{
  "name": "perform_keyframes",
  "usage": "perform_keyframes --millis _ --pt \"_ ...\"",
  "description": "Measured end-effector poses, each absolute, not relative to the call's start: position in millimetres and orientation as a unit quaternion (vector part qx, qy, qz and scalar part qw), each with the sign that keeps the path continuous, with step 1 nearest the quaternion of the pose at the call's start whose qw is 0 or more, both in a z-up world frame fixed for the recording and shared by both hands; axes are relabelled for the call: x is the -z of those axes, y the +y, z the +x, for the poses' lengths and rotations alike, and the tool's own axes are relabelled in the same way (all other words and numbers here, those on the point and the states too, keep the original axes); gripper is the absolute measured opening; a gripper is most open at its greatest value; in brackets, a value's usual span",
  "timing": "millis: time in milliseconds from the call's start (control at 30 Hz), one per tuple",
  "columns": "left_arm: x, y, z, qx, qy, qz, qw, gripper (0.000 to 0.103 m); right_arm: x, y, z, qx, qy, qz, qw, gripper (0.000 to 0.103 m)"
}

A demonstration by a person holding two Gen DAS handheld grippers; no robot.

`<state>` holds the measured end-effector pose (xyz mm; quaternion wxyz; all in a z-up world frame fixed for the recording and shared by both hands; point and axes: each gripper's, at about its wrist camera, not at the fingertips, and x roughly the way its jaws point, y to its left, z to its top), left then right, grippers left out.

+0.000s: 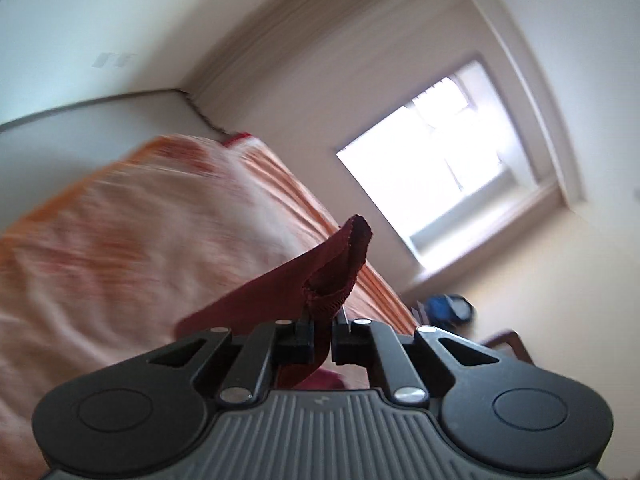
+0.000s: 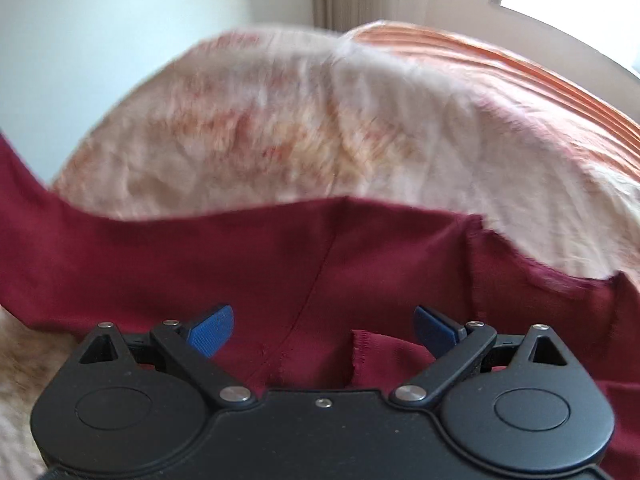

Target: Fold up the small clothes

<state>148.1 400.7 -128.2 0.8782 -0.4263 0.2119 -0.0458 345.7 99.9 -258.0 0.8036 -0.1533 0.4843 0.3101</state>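
The dark red garment lies spread on a bed with an orange and cream patterned bedspread, and it fills the lower half of the right wrist view. A seam runs down its middle, and a small hemmed flap of it stands up just in front of the right gripper. One edge of the same garment is pinched by the left gripper, whose jaws are closed tight on the cloth; a folded bit of hem sticks up above the fingers, and the rest of the cloth hangs to the left and below, above the bedspread. The right gripper has its jaws wide apart, with the blue pads on both sides and nothing between them; it is over the red cloth, but I cannot tell if it touches it. Behind the bed there is a pale wall, a beige curtain and a bright window. A blue object lies on the floor near the window; it is too blurred to name.
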Motion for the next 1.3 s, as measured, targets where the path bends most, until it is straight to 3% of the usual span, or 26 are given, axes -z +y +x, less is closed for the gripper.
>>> perform_keyframes --millis 100,233,700,900,1067,1167,1233,1300 --pt "119 362 172 0.083 0.225 -0.413 0.879 0.007 260 90 344 -0.307 0.501 -0.135 0.798 0.088" --pt "120 301 212 0.129 0.249 -0.386 0.879 0.007 221 19 330 -0.307 0.48 -0.051 0.82 0.097" --pt "195 1 347 0.247 0.351 -0.252 0.867 0.007 181 -318 279 -0.129 0.503 0.036 0.854 0.098" --pt "240 -115 362 0.267 0.398 -0.172 0.861 0.007 189 -388 271 -0.098 0.509 0.058 0.853 0.098" --pt "266 -164 372 0.234 0.433 -0.096 0.865 0.007 198 -420 270 -0.095 0.509 0.08 0.852 0.098" --pt "271 -176 370 0.219 0.451 -0.073 0.862 0.025 201 -428 271 -0.097 0.51 0.088 0.85 0.098" --pt "274 -181 367 0.219 0.46 -0.057 0.858 0.059 204 -431 272 -0.098 0.51 0.093 0.85 0.098" --pt "269 -179 357 0.221 0.459 -0.043 0.86 0.063 205 -431 273 -0.098 0.509 0.097 0.85 0.098"
